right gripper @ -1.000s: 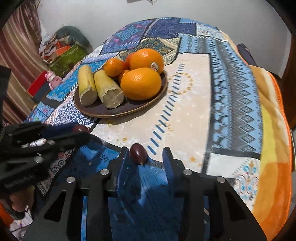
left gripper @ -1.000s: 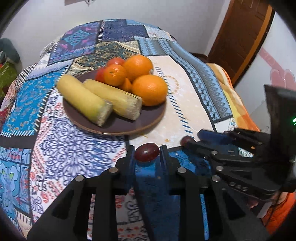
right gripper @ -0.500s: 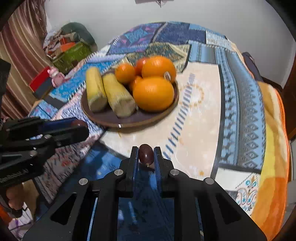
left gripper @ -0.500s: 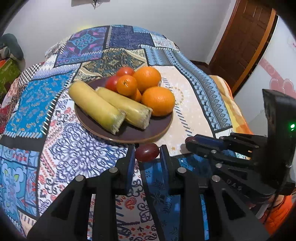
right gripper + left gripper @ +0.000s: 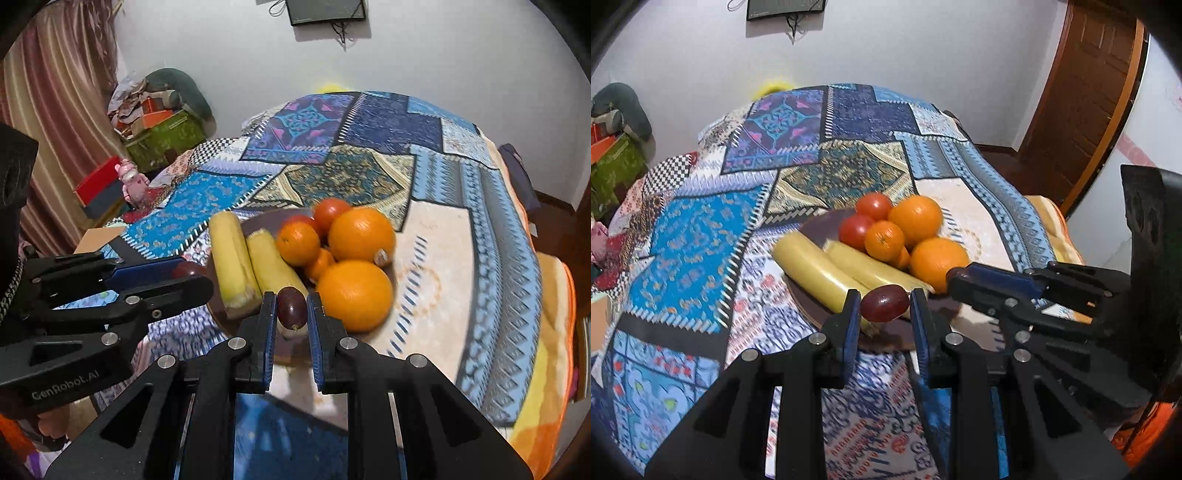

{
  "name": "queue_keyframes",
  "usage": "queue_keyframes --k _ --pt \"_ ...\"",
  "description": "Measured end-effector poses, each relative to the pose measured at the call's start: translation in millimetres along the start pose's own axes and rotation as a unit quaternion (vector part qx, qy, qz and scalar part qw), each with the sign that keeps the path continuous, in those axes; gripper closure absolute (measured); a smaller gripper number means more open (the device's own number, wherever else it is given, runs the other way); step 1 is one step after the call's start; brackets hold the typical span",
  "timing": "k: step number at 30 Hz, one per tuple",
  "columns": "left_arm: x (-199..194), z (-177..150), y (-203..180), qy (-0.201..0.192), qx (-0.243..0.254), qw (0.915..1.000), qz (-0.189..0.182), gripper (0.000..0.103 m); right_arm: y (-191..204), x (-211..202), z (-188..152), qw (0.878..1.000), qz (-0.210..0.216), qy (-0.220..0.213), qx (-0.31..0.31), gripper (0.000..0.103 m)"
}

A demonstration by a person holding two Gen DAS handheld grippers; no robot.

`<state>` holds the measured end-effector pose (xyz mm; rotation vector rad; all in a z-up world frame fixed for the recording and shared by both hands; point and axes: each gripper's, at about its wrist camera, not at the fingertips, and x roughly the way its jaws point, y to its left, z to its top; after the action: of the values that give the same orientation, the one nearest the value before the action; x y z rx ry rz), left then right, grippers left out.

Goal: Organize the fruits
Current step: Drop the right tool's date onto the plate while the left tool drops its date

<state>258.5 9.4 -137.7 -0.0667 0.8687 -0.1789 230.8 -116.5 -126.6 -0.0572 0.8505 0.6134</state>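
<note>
A dark brown plate point(image 5: 820, 229) point(image 5: 266, 218) on the patchwork cloth holds oranges point(image 5: 916, 218) point(image 5: 354, 291), tomatoes point(image 5: 873, 205) and two yellow corn-like pieces point(image 5: 812, 269) point(image 5: 231, 254). My left gripper point(image 5: 884, 304) is shut on a dark red grape point(image 5: 884, 303), held above the plate's near rim. My right gripper point(image 5: 291, 308) is shut on another dark grape point(image 5: 291, 306), held over the plate's near edge beside the front orange. Each gripper shows from the side in the other's view, the right one point(image 5: 960, 277) and the left one point(image 5: 192, 273).
The patchwork cloth point(image 5: 713, 236) covers the whole table. A wooden door point(image 5: 1082, 96) stands at the right. Boxes and clutter point(image 5: 159, 125) and a curtain point(image 5: 48, 122) lie to the left, and a pink toy point(image 5: 133, 181) stands near the table's left edge.
Both grippers have risen and moved forward to the plate's near edge with their grapes. The right gripper closed on its grape between the first and second earlier frames.
</note>
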Motion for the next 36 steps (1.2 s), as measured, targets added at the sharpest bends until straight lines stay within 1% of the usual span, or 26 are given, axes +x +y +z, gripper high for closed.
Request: queue_keyframes --k 6,15,27,31,36 --pt "8.2 12.6 17.1 -0.001 -0.006 1.0 0.006 0.076 6.5 17.3 12.0 1.0 0.004 0.005 -0.009 0.088" --pt "25.2 24.0 30.8 0.003 -0.008 1.0 0.003 0.076 5.6 37.6 16.1 1.0 -0.001 0.018 -0.017 0.088" --pt "46.2 29.6 35.0 0.014 -0.011 0.9998 0.001 0.076 5.8 50.6 16.3 0.999 0.001 0.028 -0.022 0.088" --pt "51.4 29.6 36.3 0.022 -0.017 0.9996 -0.011 0.076 5.6 52.3 17.0 0.999 0.004 0.027 -0.022 0.088" --pt "56.3 29.5 37.0 0.028 -0.023 0.9993 -0.012 0.076 5.1 53.0 16.8 0.999 0.007 0.026 -0.021 0.086"
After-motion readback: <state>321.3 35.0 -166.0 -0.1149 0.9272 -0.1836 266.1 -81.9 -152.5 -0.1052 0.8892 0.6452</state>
